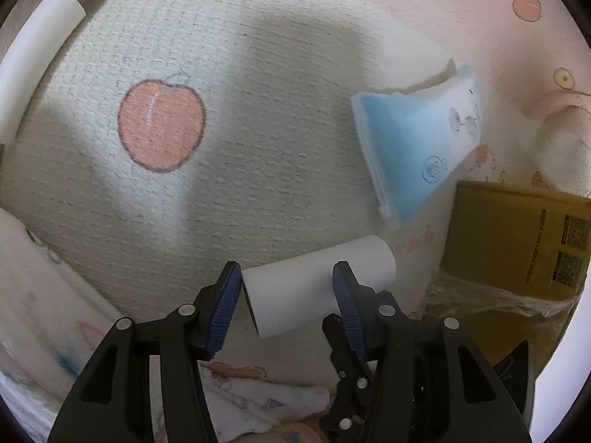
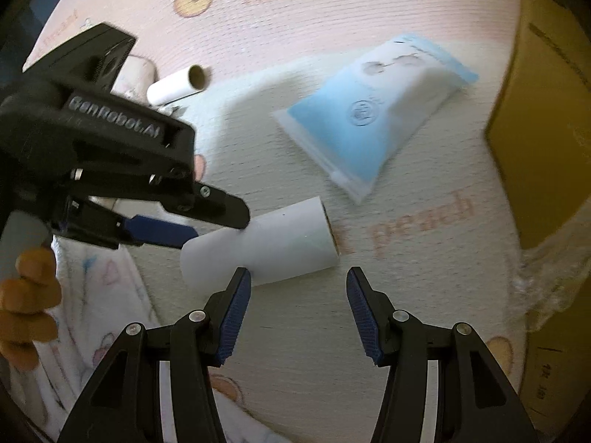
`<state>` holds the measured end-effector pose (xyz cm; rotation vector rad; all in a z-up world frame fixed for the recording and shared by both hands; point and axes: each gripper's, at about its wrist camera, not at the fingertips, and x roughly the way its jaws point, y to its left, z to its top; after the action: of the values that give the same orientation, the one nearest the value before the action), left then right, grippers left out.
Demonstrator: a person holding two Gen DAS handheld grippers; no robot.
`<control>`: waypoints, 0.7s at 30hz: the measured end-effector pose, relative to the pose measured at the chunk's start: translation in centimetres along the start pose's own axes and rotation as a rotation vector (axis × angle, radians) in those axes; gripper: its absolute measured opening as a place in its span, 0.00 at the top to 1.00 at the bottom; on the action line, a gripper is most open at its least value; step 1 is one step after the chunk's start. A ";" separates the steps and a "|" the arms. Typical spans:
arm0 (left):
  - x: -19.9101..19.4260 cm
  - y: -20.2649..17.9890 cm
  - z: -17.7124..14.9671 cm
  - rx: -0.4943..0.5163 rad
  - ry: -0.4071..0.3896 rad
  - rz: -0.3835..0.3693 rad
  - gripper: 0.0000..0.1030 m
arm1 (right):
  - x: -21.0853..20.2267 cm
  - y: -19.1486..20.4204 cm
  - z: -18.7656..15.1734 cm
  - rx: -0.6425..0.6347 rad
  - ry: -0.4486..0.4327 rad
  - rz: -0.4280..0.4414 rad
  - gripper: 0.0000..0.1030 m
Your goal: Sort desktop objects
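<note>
Two sets of jaws are working here: your left gripper point(image 1: 286, 295) has its jaws around the white paper roll point(image 1: 317, 284), pads at or very near its sides, though you cannot tell from these views whether they truly pinch it. Your right gripper point(image 2: 295, 313) hangs with jaws apart and empty, the roll just ahead of its left pad. Before lifting, squeeze evenly across the roll's middle so it cannot twist or slip out. Beyond the left jaws lie the blue pouch point(image 1: 413, 147) and, to their right, the cardboard box point(image 1: 517, 236), on the peach-print mat point(image 1: 258, 110).
</note>
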<state>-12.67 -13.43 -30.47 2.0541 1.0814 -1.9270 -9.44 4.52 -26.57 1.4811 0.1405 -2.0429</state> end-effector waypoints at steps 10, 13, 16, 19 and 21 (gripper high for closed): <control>1.3 0.6 -2.2 -0.028 -0.042 -0.046 0.81 | -1.9 -0.9 -0.3 0.075 0.002 -0.018 0.50; 2.0 0.5 -2.3 -0.009 -0.029 -0.010 0.85 | -2.2 -1.3 -0.5 0.089 0.019 -0.029 0.50; 1.9 0.5 -2.4 0.001 -0.029 -0.047 0.85 | -3.1 -1.4 -0.9 0.076 0.025 -0.034 0.50; 1.0 -0.3 -2.5 0.068 -0.074 -0.056 0.85 | -3.6 -2.1 -1.9 0.082 0.044 -0.033 0.53; 0.7 -1.1 -2.6 0.125 -0.094 -0.044 0.85 | -4.2 -2.4 -2.6 0.105 0.046 -0.006 0.53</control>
<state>-11.19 -10.89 -30.25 1.9924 1.0183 -2.1410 -7.70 9.22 -24.44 1.5941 0.0575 -2.0495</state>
